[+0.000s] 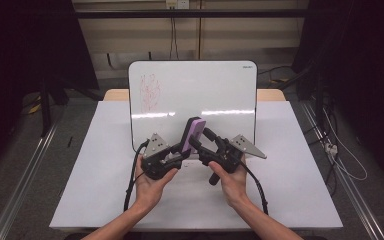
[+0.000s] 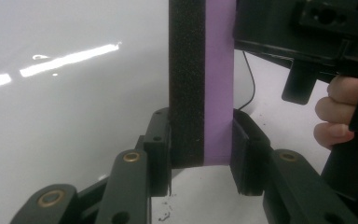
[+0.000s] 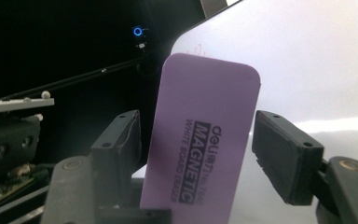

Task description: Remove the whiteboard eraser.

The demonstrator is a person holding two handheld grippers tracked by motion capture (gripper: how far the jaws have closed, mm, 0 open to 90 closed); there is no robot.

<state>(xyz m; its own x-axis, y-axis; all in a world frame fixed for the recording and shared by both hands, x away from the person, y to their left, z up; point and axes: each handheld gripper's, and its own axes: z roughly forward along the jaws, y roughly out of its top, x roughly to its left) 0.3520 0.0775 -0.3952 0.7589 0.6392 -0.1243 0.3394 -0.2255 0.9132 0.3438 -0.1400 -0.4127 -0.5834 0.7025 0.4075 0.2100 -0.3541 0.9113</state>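
The purple whiteboard eraser (image 1: 194,133) stands on end above the near edge of the whiteboard (image 1: 215,90), lifted clear of the surface (image 1: 90,175), with its black felt face turned to the person's left and its printed purple back toward the right tongs (image 1: 198,145). In the left gripper view the left tongs (image 2: 200,154) are closed on the eraser's lower end, one jaw flat on the felt and the other on the purple side, which holds it upright and leaves most of its length free. That free length looks offered to the right tongs, whose jaws stand apart on either side of the eraser's printed back in the right gripper view, not touching it; this reads as a handover being set up, or just completed, and the frames do not settle which. The red scribble (image 1: 150,93) at the board's upper left is probably what the felt is meant for. Both hands cradle their grippers from below, palms up, forearms converging from the near edge, the two grippers angled inward and nearly meeting at the eraser.
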